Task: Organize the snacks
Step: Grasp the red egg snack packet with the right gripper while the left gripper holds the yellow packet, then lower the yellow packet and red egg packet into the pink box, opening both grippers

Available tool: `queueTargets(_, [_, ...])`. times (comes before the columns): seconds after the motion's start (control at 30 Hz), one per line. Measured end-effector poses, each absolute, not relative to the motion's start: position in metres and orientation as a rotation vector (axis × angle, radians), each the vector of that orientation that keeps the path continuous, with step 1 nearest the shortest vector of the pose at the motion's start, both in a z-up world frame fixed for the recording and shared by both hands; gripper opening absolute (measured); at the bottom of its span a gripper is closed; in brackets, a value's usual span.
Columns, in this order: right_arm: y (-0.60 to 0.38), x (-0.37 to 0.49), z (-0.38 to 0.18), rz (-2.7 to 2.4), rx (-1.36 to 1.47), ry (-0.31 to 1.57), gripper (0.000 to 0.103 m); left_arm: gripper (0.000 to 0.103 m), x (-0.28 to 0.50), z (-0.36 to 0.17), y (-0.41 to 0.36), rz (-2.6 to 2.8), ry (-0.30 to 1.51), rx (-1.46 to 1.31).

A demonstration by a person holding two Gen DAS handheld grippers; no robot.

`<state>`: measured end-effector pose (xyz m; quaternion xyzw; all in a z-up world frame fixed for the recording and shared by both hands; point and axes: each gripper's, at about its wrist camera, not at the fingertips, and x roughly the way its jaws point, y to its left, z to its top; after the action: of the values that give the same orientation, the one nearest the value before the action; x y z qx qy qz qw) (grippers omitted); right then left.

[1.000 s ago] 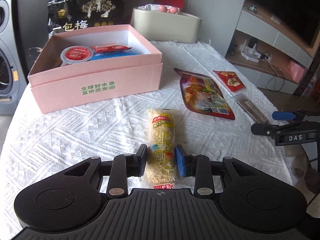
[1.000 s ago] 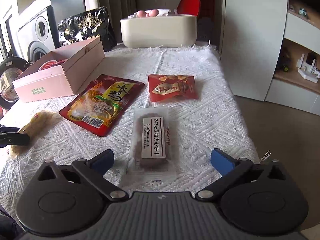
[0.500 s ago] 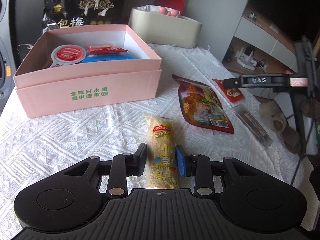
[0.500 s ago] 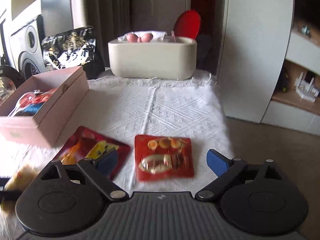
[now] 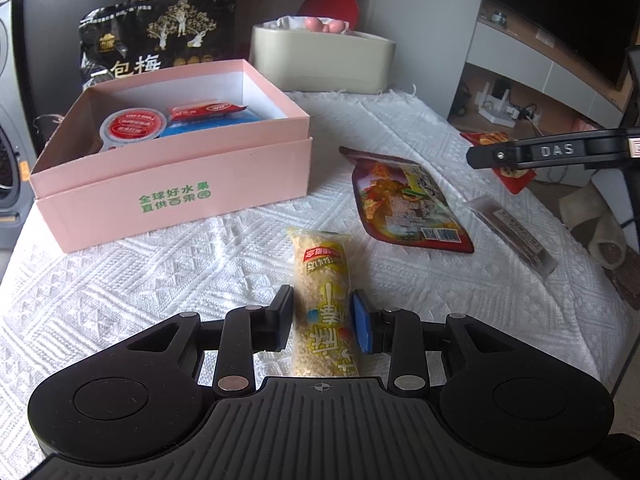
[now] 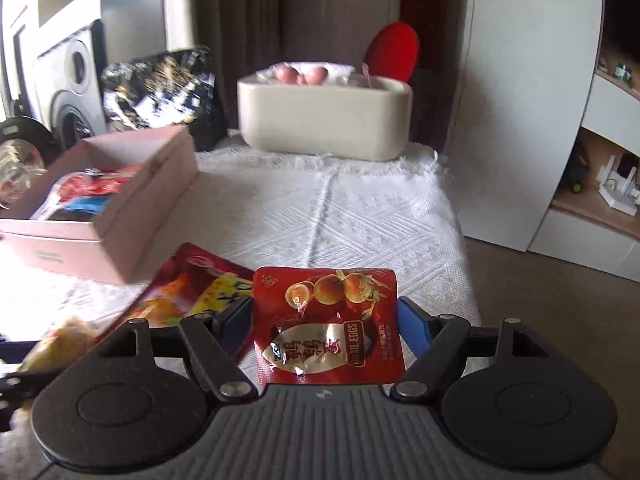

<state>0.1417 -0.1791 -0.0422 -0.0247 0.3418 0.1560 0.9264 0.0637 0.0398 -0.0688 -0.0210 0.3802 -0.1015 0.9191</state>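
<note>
So the big change: my right gripper (image 6: pixel 325 316) was hanging wide open over the clear-wrapped biscuit pack a second ago, and it's since swung over to the red quail egg pouch (image 6: pixel 327 322) and its jaws have just been closing. The pouch now sits between the two pads, both side edges right at them, and it looks lifted off the cloth, so I'd call that a grab. My left gripper (image 5: pixel 322 318) hasn't really done anything different, it's still narrowed down on the yellow rice bar (image 5: pixel 323 292), pads against both sides, and the bar looks like it's still lying on the cloth.

What that means: two snacks in hand, both presumably headed for the pink box (image 5: pixel 172 184) at the far left, which already has a round red-lidded cup and a couple of packets in it. Still loose on the cloth: the big red snack bag (image 5: pixel 404 204) in the middle and the biscuit pack (image 5: pixel 514 232) to its right near the edge.

Surface is a white textured tablecloth (image 5: pixel 140 276). Far end has a beige tub (image 6: pixel 324 116) with pinkish round things on top, plus a black bag (image 5: pixel 156 36) standing behind the box. Washing machine off to the left, shelving unit on the right.
</note>
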Motion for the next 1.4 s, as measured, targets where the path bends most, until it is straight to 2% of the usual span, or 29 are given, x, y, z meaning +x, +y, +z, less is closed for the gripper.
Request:
queueTargets(0.23, [-0.165,0.090,-0.021,0.436,-0.055,0.686,0.077,0.034,0.051,-0.065,0.046,-0.219,0.802,-0.100])
queueTargets(0.47, [-0.143,0.054,-0.004,0.542,-0.109,0.648,0.077,0.034,0.006,-0.044,0.055,-0.235,0.786,-0.085])
queueTargets(0.7, [-0.122,0.045,0.044,0.600,-0.124,0.500,0.077,0.034,0.014,0.042,0.098,-0.090,0.529,-0.067])
queueTargets(0.8, [-0.111,0.050,0.062,0.606,-0.116,0.446,0.077,0.034,0.047,0.079,0.115,-0.054,0.426,-0.085])
queueTargets(0.87, [-0.103,0.055,0.071,0.602,-0.116,0.424,0.077,0.034,0.076,0.089,0.126,-0.049,0.428,-0.128])
queueTargets(0.97, [-0.094,0.065,0.077,0.590,-0.125,0.418,0.077,0.034,0.129,0.074,0.143,-0.078,0.504,-0.219])
queueTargets(1.07, [-0.087,0.076,0.074,0.579,-0.136,0.441,0.077,0.034,0.173,0.022,0.156,-0.107,0.632,-0.279])
queueTargets(1.17, [-0.082,0.087,0.068,0.559,-0.157,0.468,0.077,0.035,0.194,-0.016,0.158,-0.046,0.720,-0.227])
queueTargets(1.23, [-0.079,0.095,0.063,0.542,-0.171,0.487,0.077,0.039,0.196,-0.022,0.160,-0.014,0.687,-0.184])
queueTargets(1.4, [-0.068,0.119,0.059,0.522,-0.171,0.526,0.077,0.036,0.168,0.000,0.166,0.027,0.547,-0.191])
